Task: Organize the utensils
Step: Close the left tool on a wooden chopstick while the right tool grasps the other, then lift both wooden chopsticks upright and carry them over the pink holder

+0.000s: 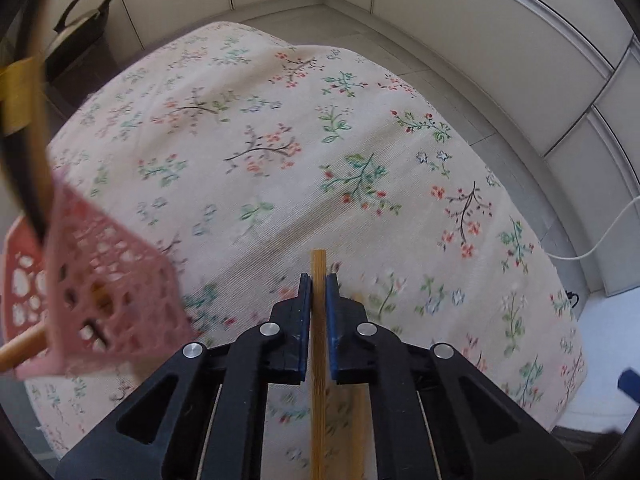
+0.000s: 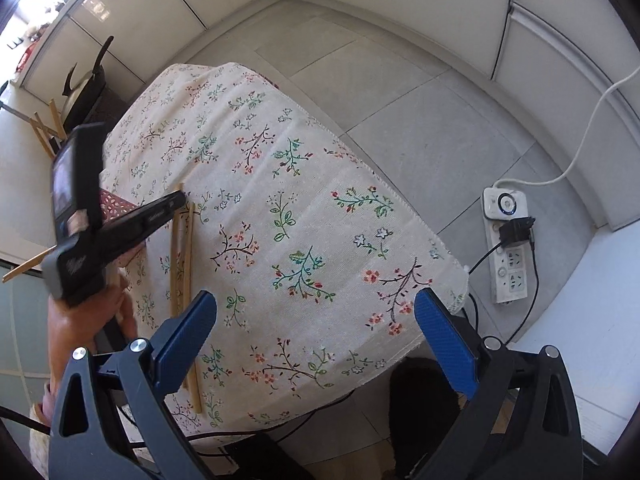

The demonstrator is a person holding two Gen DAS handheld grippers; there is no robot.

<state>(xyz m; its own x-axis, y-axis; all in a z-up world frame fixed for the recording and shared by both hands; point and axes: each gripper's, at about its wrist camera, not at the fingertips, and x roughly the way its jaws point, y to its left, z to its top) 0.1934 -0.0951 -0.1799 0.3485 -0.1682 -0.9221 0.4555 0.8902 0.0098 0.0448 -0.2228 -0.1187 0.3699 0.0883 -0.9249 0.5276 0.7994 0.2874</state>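
With left gripper (image 1: pixel 319 280) fingers clamped on one chopstick (image 1: pixel 319 344) beside the pink basket (image 1: pixel 100 292), right gripper (image 2: pixel 316 320) fingers apart, lifting into that basket looks next.

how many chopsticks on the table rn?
2. One chopstick is clamped in the left gripper; the second chopstick lies right beside it on the tablecloth. The pink basket holds more utensils, possibly further chopsticks; can't tell.

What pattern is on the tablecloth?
Small flower sprigs on cream tablecloth, clearest in the right wrist view.
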